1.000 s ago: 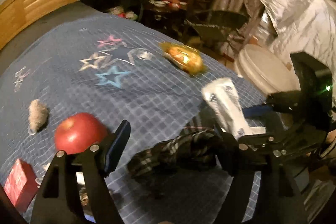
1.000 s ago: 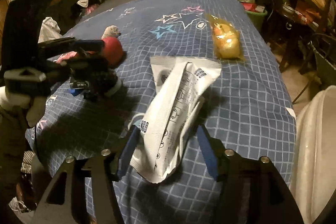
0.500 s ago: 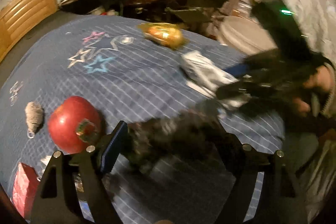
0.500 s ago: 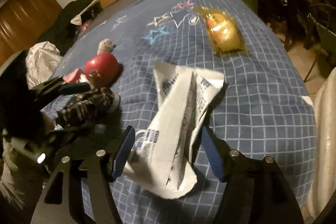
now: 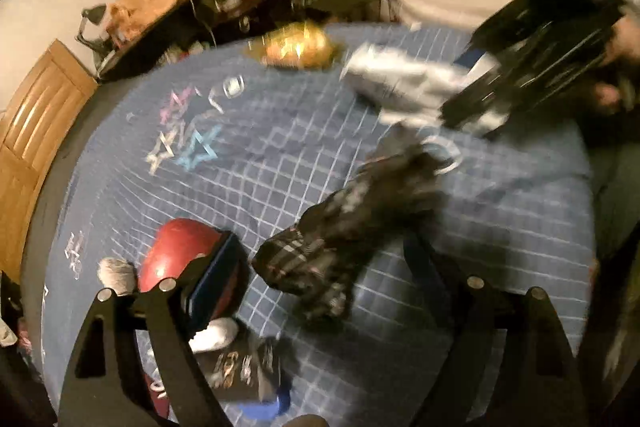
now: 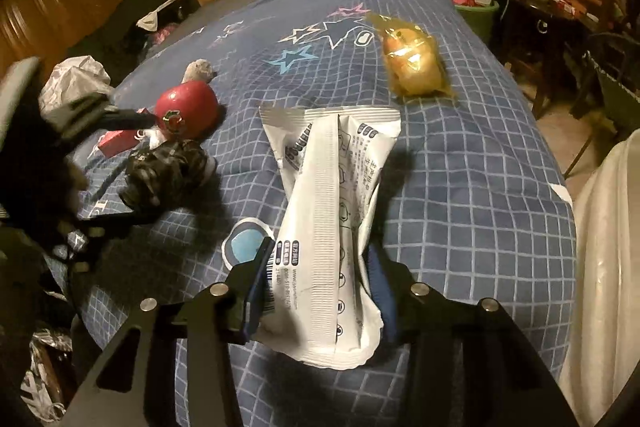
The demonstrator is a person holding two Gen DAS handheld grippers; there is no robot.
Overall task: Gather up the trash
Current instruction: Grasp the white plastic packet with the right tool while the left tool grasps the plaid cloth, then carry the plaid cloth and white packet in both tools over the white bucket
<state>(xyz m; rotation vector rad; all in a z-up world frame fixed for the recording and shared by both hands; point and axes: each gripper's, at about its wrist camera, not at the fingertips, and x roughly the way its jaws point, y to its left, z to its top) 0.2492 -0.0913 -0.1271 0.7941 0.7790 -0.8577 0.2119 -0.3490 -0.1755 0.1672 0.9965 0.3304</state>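
A long white printed wrapper lies on the blue checked bedcover. My right gripper is closing on its near end, and both blue pads pinch the foil. To the left a dark checked crumpled bundle rests on the cover. My left gripper straddles it with its jaws opening, and the pads stay apart from it. A shiny yellow-orange packet sits farther up the bed. The left view is blurred.
A red apple sits just behind my left finger, with a grey fuzzy ball and a red box near it. A pale bag-lined bin stands off the bed's right edge. Cluttered furniture lines the far side.
The left gripper has rolled and sunk over the dark bundle, which now lies between its fingers. The right gripper's jaws have narrowed onto the white wrapper.
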